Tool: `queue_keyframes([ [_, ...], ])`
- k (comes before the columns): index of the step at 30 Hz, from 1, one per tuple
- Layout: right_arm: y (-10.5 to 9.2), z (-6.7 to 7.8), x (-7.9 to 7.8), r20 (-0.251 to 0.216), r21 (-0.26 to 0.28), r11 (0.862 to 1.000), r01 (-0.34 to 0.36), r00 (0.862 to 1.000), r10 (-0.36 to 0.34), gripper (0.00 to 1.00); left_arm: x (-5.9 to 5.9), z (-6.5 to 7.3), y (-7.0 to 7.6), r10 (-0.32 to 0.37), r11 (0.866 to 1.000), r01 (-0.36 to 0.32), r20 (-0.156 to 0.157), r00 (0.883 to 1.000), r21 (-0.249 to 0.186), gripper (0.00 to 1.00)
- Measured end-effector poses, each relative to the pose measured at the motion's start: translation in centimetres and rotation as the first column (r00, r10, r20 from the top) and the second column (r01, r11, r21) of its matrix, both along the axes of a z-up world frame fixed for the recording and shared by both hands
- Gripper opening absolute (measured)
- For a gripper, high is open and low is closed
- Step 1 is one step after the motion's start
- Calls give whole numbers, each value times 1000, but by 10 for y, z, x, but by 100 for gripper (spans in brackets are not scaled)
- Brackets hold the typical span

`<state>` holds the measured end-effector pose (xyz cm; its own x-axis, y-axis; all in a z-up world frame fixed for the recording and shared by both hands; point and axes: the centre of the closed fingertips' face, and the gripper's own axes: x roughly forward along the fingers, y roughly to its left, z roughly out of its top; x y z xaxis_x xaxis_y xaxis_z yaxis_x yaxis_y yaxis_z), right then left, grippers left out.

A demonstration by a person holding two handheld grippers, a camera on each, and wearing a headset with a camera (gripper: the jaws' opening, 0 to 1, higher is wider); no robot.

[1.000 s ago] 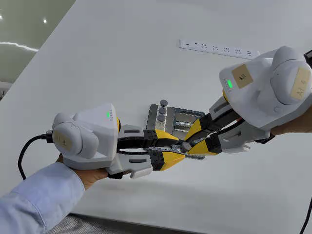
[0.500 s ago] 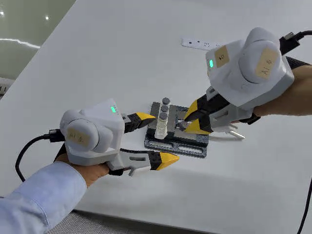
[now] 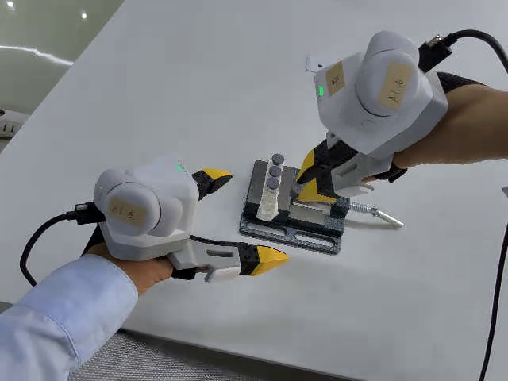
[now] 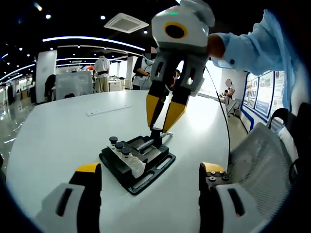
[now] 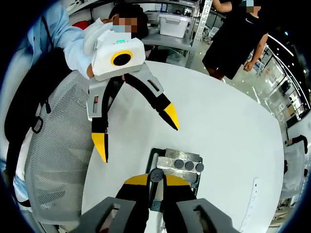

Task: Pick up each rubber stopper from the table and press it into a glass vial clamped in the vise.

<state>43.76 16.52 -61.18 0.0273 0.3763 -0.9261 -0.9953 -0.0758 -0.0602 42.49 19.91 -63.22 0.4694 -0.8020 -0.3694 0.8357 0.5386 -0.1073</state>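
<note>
A small black vise (image 3: 292,230) holds a row of glass vials; three carry grey stoppers (image 3: 275,171), and the nearest vial (image 3: 267,205) looks open-topped. My right gripper (image 3: 298,191) hovers just right of the row, shut on a grey rubber stopper (image 3: 296,191). In the right gripper view the stopper (image 5: 156,174) sits between the yellow tips above the vise (image 5: 165,156). My left gripper (image 3: 242,216) is open left of the vise, holding nothing. The left gripper view shows the vise (image 4: 146,174) beyond its spread jaws, and the right gripper (image 4: 163,116) above it.
The vise's screw handle (image 3: 379,213) sticks out to the right on the white table (image 3: 159,95). A white power strip (image 4: 109,110) lies farther back. A mesh chair (image 5: 53,160) stands at the table's near edge, and people stand in the room behind.
The two grippers met around the stopper a second ago. They have since parted: the left one opened and drew back left, and the right one carried the stopper over the vise.
</note>
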Motion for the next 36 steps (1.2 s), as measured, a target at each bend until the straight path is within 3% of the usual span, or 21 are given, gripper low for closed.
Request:
queue_keyframes([
  [12,13,-17,17,-1,-39,999,-19,1000,19,6,3,-6,15,51,999,-51,-16,999,-6,80],
  [36,20,-40,16,27,-135,983,-128,991,133,6,8,-6,20,81,996,-82,-29,996,-21,80],
])
